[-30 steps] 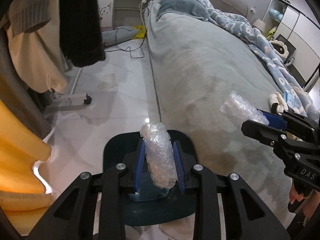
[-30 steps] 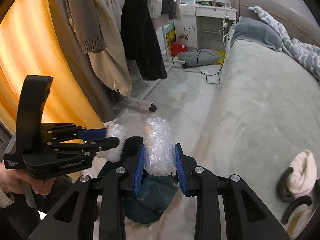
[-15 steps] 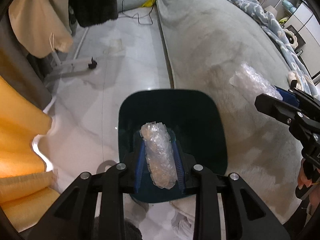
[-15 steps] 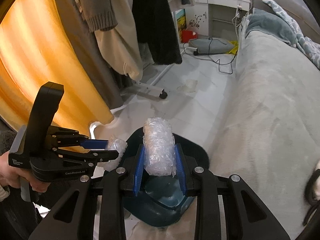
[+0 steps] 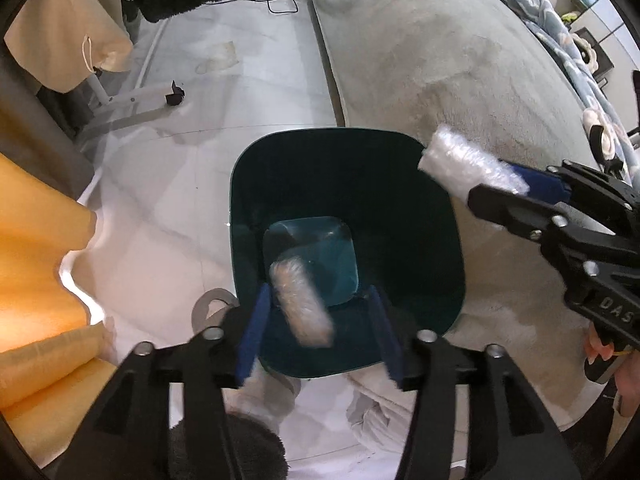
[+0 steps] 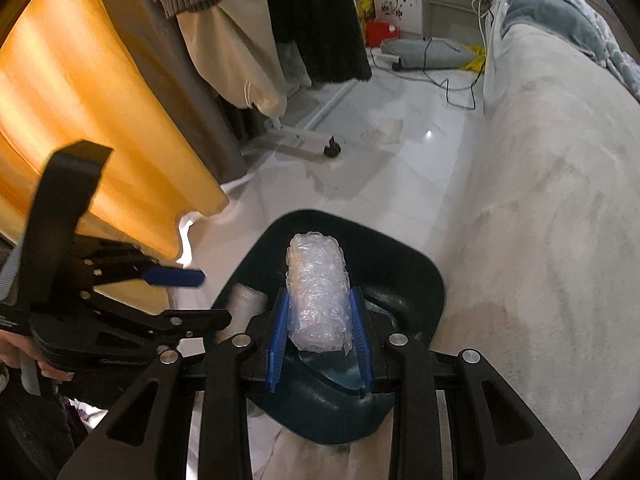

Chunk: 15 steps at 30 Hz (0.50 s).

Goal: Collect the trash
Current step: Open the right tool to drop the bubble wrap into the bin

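The left gripper (image 5: 320, 320) stands wide open over the dark bin (image 5: 448, 216); its bubble-wrap roll (image 5: 302, 304), blurred, seems to be dropping inside; the right gripper (image 6: 320, 336) pinches a second roll (image 6: 318, 292) near the rim, so a careless release could spill it onto the floor (image 6: 400, 160).

The bin (image 5: 436, 240) is dark teal, its base a lighter blue-green. Both bubble-wrap rolls (image 5: 302, 304) (image 6: 318, 300) are clear with a whitish sheen. Both grippers (image 5: 320, 328) (image 6: 320, 332) are black with blue pads. At 9 o'clock the curtain (image 6: 80, 112) glows orange; the bed (image 5: 440, 60) is grey-green, its blanket (image 5: 560, 40) blue with white shapes.
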Available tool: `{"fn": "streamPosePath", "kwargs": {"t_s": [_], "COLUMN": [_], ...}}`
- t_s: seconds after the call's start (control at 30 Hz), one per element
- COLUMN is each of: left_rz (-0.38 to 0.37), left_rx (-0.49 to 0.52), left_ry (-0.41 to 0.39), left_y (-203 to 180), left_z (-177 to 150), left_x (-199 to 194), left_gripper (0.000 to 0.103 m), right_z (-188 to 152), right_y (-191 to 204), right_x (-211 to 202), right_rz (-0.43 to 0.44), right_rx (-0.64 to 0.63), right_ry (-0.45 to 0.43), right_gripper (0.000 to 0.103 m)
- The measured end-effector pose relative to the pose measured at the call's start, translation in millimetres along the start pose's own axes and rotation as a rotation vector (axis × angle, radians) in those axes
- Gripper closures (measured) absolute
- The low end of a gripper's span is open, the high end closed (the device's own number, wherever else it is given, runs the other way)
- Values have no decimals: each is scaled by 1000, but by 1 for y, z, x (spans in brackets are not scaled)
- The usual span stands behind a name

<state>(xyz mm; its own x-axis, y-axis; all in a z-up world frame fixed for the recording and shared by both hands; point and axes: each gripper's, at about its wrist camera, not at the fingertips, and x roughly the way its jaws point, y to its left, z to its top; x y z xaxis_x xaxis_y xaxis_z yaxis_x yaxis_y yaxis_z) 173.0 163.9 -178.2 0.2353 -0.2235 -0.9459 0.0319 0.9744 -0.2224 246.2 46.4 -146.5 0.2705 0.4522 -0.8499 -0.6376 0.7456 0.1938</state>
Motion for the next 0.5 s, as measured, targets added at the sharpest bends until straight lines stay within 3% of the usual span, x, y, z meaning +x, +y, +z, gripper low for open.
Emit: {"fn": "streamPosePath", "kwargs": {"t_s": [0.13, 0.5], "left_rz": [44, 75], "left_rx": [26, -28], "left_ry": [-39, -157], "left_y": [-2, 10], "left_z": [1, 12], "left_x": [-9, -37], "left_gripper": [34, 29], "right_z": [-2, -10], "right_y": [1, 3], "right_x": [11, 30], "right_rz": [0, -2], "right_rx": [-1, 5], "right_ry": [35, 99], "right_gripper": [73, 73]}}
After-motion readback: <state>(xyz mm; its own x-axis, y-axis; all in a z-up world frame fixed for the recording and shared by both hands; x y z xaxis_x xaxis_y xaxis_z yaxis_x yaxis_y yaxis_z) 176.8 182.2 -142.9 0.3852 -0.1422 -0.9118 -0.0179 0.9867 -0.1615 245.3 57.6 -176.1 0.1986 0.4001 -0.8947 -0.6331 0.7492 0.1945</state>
